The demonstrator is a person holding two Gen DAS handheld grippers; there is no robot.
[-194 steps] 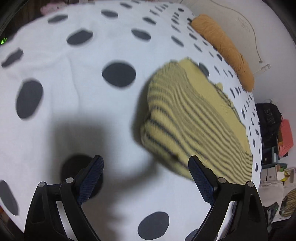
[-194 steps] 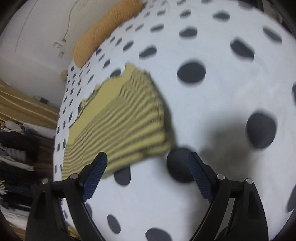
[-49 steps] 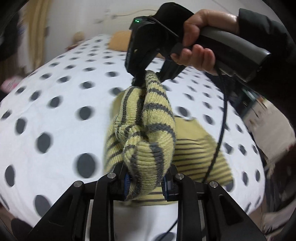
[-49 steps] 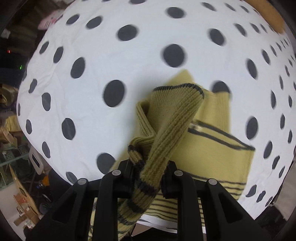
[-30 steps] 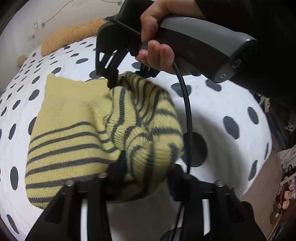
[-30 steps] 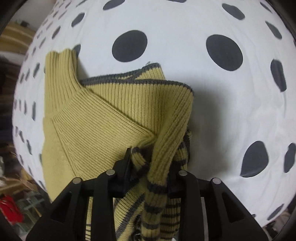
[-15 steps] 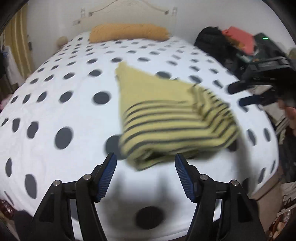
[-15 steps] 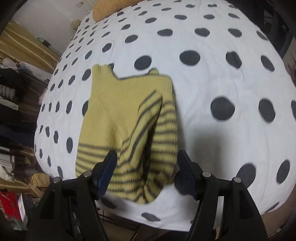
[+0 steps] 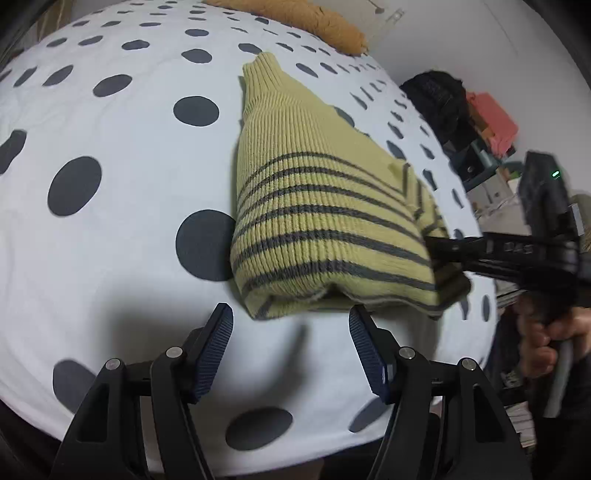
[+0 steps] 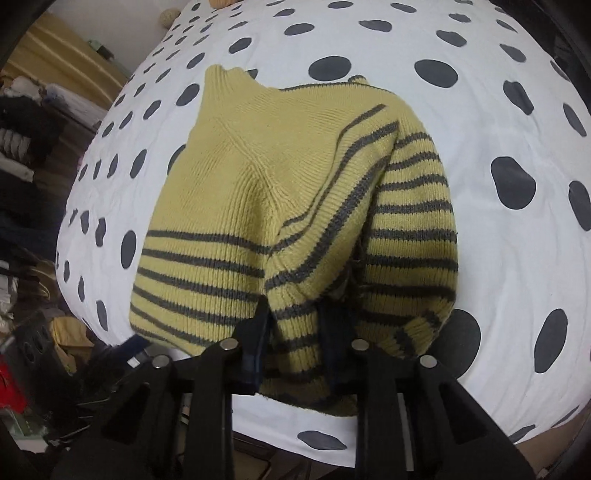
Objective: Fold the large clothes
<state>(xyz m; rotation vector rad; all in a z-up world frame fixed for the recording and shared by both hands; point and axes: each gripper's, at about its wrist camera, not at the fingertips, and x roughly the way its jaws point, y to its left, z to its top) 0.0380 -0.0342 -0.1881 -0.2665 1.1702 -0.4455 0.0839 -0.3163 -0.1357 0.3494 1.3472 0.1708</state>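
Note:
A yellow knit sweater with grey stripes (image 9: 314,206) lies folded on the white bed with dark dots (image 9: 122,206). It also shows in the right wrist view (image 10: 258,206). My left gripper (image 9: 291,347) is open and empty, just in front of the sweater's near folded edge. My right gripper (image 10: 295,332) is shut on the sweater's striped near edge. In the left wrist view the right gripper (image 9: 439,251) comes in from the right and pinches the sweater's right corner.
An orange pillow (image 9: 314,18) lies at the head of the bed. A black bag (image 9: 439,96) and red boxes (image 9: 495,122) stand beside the bed on the right. Piles of clothes (image 10: 22,155) lie on the other side.
My right gripper, open half a second ago, has closed on the sweater's striped edge. My left gripper stays open and has moved closer to the sweater.

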